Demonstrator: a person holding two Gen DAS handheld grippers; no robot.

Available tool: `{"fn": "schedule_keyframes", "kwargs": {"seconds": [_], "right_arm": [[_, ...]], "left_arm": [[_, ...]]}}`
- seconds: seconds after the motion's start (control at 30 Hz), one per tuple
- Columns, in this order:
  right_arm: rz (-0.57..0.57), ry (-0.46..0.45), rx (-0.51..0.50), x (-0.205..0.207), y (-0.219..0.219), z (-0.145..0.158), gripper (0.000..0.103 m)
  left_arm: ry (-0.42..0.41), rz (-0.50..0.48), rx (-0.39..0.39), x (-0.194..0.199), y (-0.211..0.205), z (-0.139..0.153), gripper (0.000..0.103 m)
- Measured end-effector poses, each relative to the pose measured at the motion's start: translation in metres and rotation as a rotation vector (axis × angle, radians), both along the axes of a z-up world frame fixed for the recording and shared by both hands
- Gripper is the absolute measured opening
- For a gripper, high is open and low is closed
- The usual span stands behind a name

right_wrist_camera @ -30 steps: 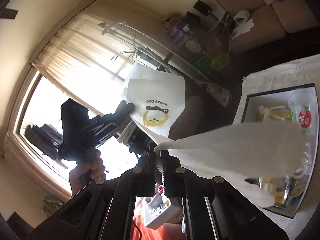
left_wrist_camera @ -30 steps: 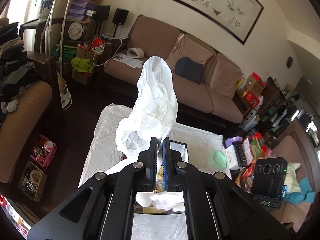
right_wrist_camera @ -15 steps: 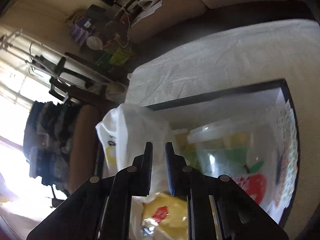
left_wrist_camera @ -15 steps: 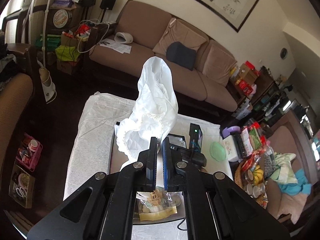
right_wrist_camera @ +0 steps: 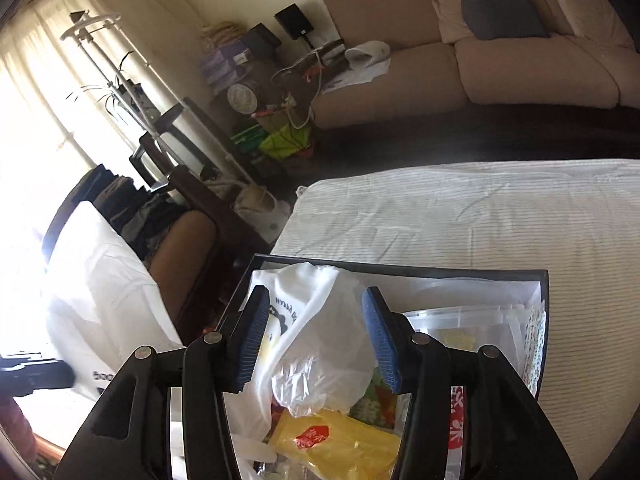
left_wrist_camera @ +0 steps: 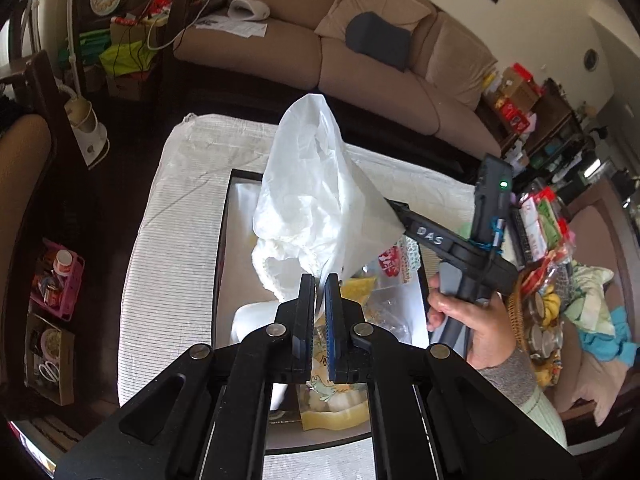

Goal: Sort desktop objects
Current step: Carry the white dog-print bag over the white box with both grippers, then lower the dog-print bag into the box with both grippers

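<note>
My left gripper (left_wrist_camera: 319, 284) is shut on a white plastic bag (left_wrist_camera: 316, 196) and holds it up over a black-rimmed tray (left_wrist_camera: 225, 216) on the cloth-covered table. The tray holds snack packets, a yellow packet (right_wrist_camera: 340, 440) and a clear lidded tub (right_wrist_camera: 468, 320). My right gripper (right_wrist_camera: 316, 340) is open, its blue pads (right_wrist_camera: 380, 344) either side of a crumpled white bag (right_wrist_camera: 320, 332) with a cartoon dog print in the tray. In the left wrist view the right gripper's black body (left_wrist_camera: 460, 240) reaches in behind the held bag.
A striped white cloth (left_wrist_camera: 176, 220) covers the table around the tray. A brown sofa (left_wrist_camera: 340, 56) stands beyond it. A basket of snacks and fruit (left_wrist_camera: 540, 280) sits at the right; boxes (left_wrist_camera: 52, 320) are on the floor at the left.
My right gripper has opened and let go of the bag it held, and now hovers low over the tray. My left gripper still holds its bag and has tilted down towards the table.
</note>
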State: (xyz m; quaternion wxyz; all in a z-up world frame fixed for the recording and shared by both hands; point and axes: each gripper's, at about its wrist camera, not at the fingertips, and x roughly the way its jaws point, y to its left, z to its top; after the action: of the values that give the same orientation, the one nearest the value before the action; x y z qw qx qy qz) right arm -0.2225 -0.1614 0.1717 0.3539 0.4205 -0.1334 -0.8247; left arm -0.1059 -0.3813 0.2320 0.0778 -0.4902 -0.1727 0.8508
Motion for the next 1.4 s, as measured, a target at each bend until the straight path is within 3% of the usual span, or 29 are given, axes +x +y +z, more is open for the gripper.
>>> {"fn": "schedule_keyframes", "kwargs": {"seconds": [0.13,0.3,0.53,0.63,0.7,0.77,0.93,1.0,1.07,1.17,1.23,1.3,1.33,1.37,1.4], "right_arm": [[0.053,-0.010,-0.164,0.016,0.022,0.014,0.053],[0.179,-0.072,-0.321,0.048,0.033,0.036,0.068],[0.294,-0.143,-0.459,0.089,0.037,0.055,0.073],[0.271,-0.083,-0.445,0.097,0.042,0.070,0.073],[0.218,-0.091,-0.374,0.095,0.044,0.067,0.073],[0.198,-0.096,-0.308,0.096,0.045,0.059,0.073],[0.201,-0.116,-0.133,0.099,0.040,0.029,0.073],[0.206,-0.129,-0.105,0.102,0.037,0.017,0.073],[0.214,-0.140,-0.110,0.107,0.040,0.008,0.073],[0.217,-0.161,-0.125,0.111,0.046,0.000,0.073],[0.213,-0.164,-0.119,0.112,0.049,-0.003,0.073],[0.206,-0.164,-0.112,0.112,0.053,-0.003,0.073],[0.205,-0.164,-0.109,0.112,0.055,-0.003,0.073],[0.200,-0.164,-0.108,0.112,0.056,-0.002,0.073],[0.197,-0.166,-0.109,0.111,0.058,-0.002,0.073]], "left_arm": [[0.034,-0.029,0.026,0.013,-0.003,0.011,0.005],[0.092,-0.075,0.088,0.037,0.006,0.039,0.005],[0.170,-0.159,0.137,0.068,0.024,0.087,0.005],[0.182,-0.122,0.073,0.068,0.023,0.095,0.005],[0.132,-0.075,0.020,0.055,0.016,0.081,0.005],[0.049,-0.057,0.014,0.044,0.011,0.053,0.005],[-0.089,-0.082,-0.003,0.044,0.023,-0.010,0.006],[-0.126,-0.073,-0.018,0.042,0.029,-0.030,0.012],[-0.155,-0.045,-0.001,0.037,0.032,-0.047,0.025],[-0.176,-0.016,0.085,0.023,0.031,-0.067,0.028],[-0.166,0.010,0.076,0.013,0.032,-0.072,0.029],[-0.153,0.031,0.058,0.002,0.032,-0.078,0.023],[-0.160,0.037,0.058,-0.003,0.032,-0.083,0.008],[-0.168,0.044,0.054,-0.006,0.033,-0.087,0.001],[-0.162,0.052,0.049,-0.007,0.033,-0.087,0.001]]}}
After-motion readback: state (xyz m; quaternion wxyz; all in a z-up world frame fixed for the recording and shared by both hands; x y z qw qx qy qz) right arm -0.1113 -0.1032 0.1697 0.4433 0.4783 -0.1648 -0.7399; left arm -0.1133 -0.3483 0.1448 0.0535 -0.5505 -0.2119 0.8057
